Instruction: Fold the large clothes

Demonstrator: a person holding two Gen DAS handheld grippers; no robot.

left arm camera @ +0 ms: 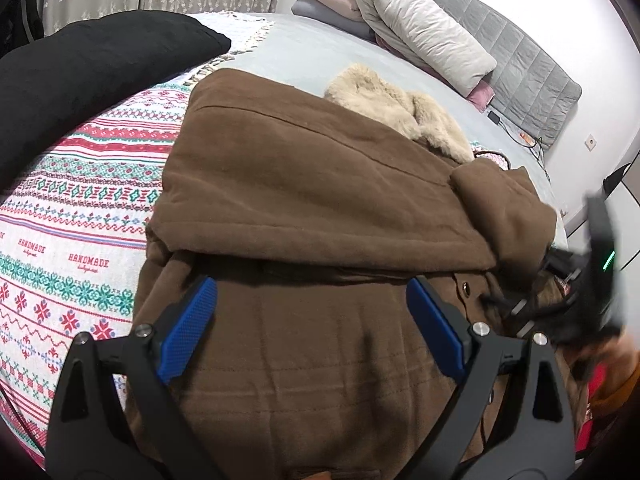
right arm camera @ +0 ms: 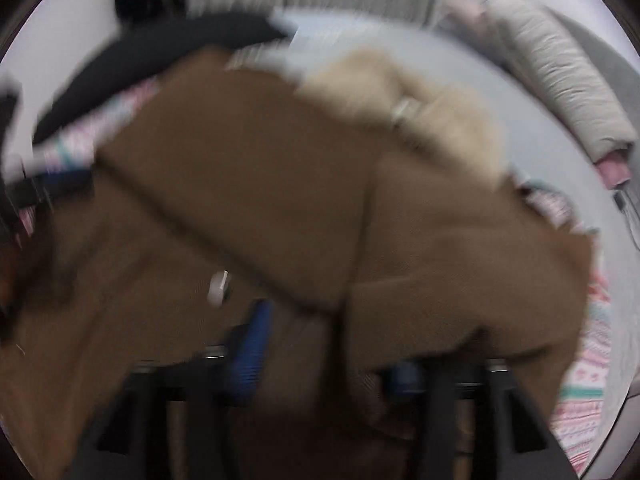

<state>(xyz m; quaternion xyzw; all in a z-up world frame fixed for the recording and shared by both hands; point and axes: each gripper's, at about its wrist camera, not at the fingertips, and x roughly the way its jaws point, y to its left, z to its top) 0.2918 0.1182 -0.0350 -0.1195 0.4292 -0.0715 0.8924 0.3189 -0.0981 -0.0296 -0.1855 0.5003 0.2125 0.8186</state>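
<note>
A large brown coat (left arm camera: 304, 216) with a cream fur collar (left arm camera: 396, 112) lies on the bed, both sleeves folded across its front. My left gripper (left arm camera: 312, 312) is open and empty, just above the coat's lower part, blue pads (left arm camera: 192, 324) wide apart. The right gripper shows blurred at the right edge of the left wrist view (left arm camera: 560, 304). The right wrist view is motion-blurred: the coat (right arm camera: 280, 200) fills it, the right gripper (right arm camera: 328, 356) hovers over the coat's lower part with its jaws apart, and the folded sleeve partly covers its right pad (right arm camera: 404, 376).
A patterned red, green and white blanket (left arm camera: 80, 216) covers the bed on the left. A black cushion (left arm camera: 92, 68) lies at the far left. Pillows (left arm camera: 420, 28) and a grey headboard (left arm camera: 532, 68) stand at the back. A cable lies by the headboard (left arm camera: 520, 136).
</note>
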